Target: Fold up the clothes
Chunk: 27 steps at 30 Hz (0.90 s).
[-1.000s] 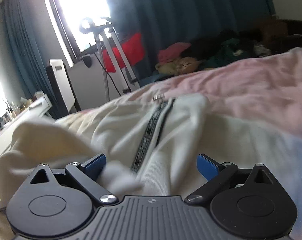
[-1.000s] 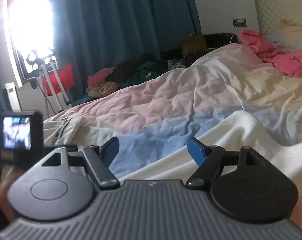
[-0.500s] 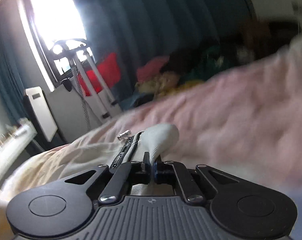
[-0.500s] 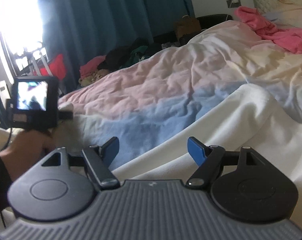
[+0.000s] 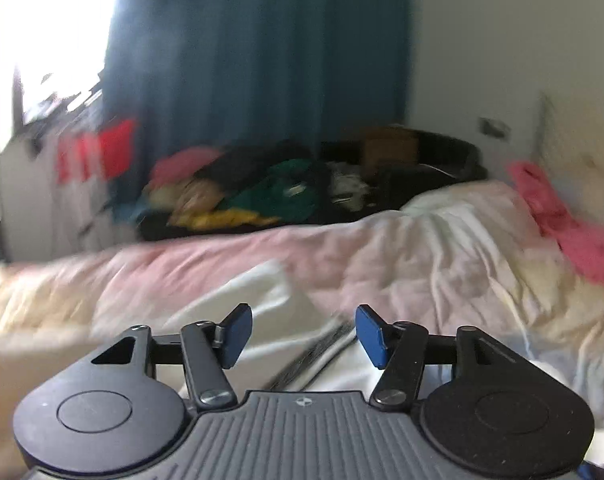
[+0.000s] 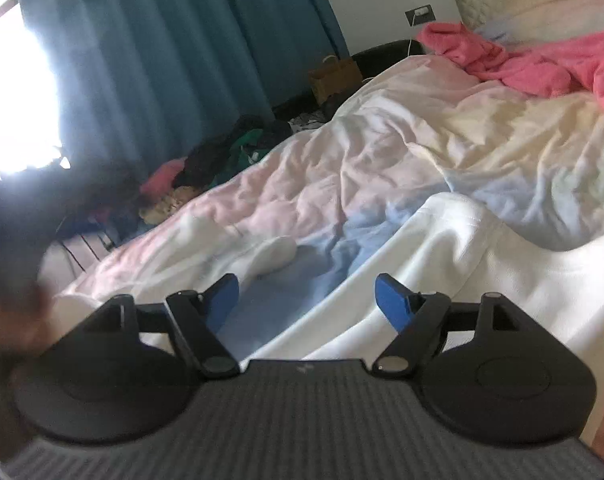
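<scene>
A cream-white zip garment [image 5: 258, 300] lies on the pastel bedspread [image 5: 421, 248]; its dark zipper [image 5: 313, 352] runs under my left gripper [image 5: 302, 336], which is open and empty just above it. In the right wrist view more of the white garment [image 6: 481, 264] spreads at the right, with a rolled end [image 6: 274, 258] farther out. My right gripper [image 6: 307, 300] is open and empty above the garment's edge. The left view is motion-blurred.
A pink blanket [image 6: 541, 64] lies near the headboard at the far right. A pile of mixed clothes [image 5: 262, 196] sits beyond the bed under teal curtains [image 5: 262, 60]. The hand holding the other gripper shows blurred at the left [image 6: 14, 280].
My left gripper shut on the garment's zipper edge, carried it to the right across the bed, then opened and let it go. My right gripper stayed open and tilted.
</scene>
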{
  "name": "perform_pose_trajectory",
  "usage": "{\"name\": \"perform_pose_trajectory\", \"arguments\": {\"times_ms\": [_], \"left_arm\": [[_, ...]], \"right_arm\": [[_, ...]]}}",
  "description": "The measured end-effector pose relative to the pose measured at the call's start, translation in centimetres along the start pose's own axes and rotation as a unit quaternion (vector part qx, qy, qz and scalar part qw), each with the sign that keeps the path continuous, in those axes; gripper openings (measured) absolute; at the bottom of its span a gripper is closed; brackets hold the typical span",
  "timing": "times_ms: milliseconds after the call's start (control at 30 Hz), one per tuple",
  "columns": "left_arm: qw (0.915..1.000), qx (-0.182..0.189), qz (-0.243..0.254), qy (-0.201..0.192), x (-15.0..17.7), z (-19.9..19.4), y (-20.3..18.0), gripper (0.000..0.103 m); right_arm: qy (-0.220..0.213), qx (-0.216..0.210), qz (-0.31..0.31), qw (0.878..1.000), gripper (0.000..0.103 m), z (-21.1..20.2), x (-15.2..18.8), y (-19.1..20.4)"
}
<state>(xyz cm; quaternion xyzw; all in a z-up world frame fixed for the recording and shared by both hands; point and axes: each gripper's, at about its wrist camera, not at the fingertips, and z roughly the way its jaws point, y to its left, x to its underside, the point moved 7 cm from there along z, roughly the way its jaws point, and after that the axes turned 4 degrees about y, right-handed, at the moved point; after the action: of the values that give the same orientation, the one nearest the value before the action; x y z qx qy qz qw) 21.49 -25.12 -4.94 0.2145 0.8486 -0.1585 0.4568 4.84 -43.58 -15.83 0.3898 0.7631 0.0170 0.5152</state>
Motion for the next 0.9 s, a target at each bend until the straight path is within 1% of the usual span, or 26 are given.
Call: {"name": "perform_pose_trajectory", "arguments": {"times_ms": [67, 100, 133, 167, 267, 333, 367, 467, 500, 633, 700, 800, 900], "left_arm": [[0.9985, -0.015, -0.053, 0.002, 0.8, -4.2, 3.4, 0.071], [0.9967, -0.029, -0.075, 0.001, 1.1, -6.4, 5.0, 0.075], [0.9944, -0.050, -0.093, -0.003, 1.4, -8.5, 6.3, 0.078], [0.9919, -0.068, -0.107, -0.005, 1.5, -10.6, 7.5, 0.078], [0.9840, -0.120, -0.131, -0.011, 1.6, -16.1, 9.9, 0.079], [0.9824, -0.133, -0.128, -0.028, 1.9, -18.8, 10.6, 0.084], [0.9820, -0.138, -0.124, -0.032, 2.3, -19.8, 10.7, 0.084], [0.9824, -0.152, -0.106, -0.024, 4.0, -21.4, 10.1, 0.084], [0.9826, -0.152, -0.103, -0.027, 4.3, -21.7, 9.9, 0.084], [0.9841, -0.121, -0.126, -0.033, 5.7, -22.4, 9.9, 0.088], [0.9841, -0.122, -0.123, -0.039, 6.7, -22.8, 10.5, 0.089], [0.9838, -0.136, -0.108, -0.046, 8.3, -23.0, 11.3, 0.089], [0.9840, -0.134, -0.109, -0.045, 9.8, -22.2, 12.4, 0.089]], "right_arm": [[0.012, -0.022, 0.011, 1.000, 0.078, -0.6, -0.1, 0.4], [0.022, -0.039, 0.019, 0.999, 0.078, -0.9, 0.0, 0.8], [0.032, -0.057, 0.027, 0.998, 0.078, -1.3, 0.0, 1.1], [0.042, -0.075, 0.030, 0.996, 0.078, -1.8, 0.1, 1.6], [0.069, -0.127, 0.033, 0.989, 0.079, -3.2, 0.2, 2.8], [0.100, -0.159, 0.049, 0.981, 0.078, -3.9, 0.7, 3.5], [0.114, -0.172, 0.051, 0.977, 0.078, -4.3, 1.0, 3.9], [0.125, -0.174, 0.028, 0.976, 0.078, -5.8, 1.5, 4.9], [0.128, -0.177, 0.025, 0.975, 0.078, -6.5, 1.6, 5.2], [0.132, -0.202, 0.032, 0.970, 0.078, -9.2, 1.7, 6.0], [0.131, -0.212, 0.037, 0.968, 0.078, -9.9, 1.7, 6.3], [0.124, -0.217, 0.034, 0.968, 0.078, -9.5, 1.5, 6.9], [0.128, -0.210, 0.021, 0.969, 0.078, -6.8, 1.6, 7.7]]}}
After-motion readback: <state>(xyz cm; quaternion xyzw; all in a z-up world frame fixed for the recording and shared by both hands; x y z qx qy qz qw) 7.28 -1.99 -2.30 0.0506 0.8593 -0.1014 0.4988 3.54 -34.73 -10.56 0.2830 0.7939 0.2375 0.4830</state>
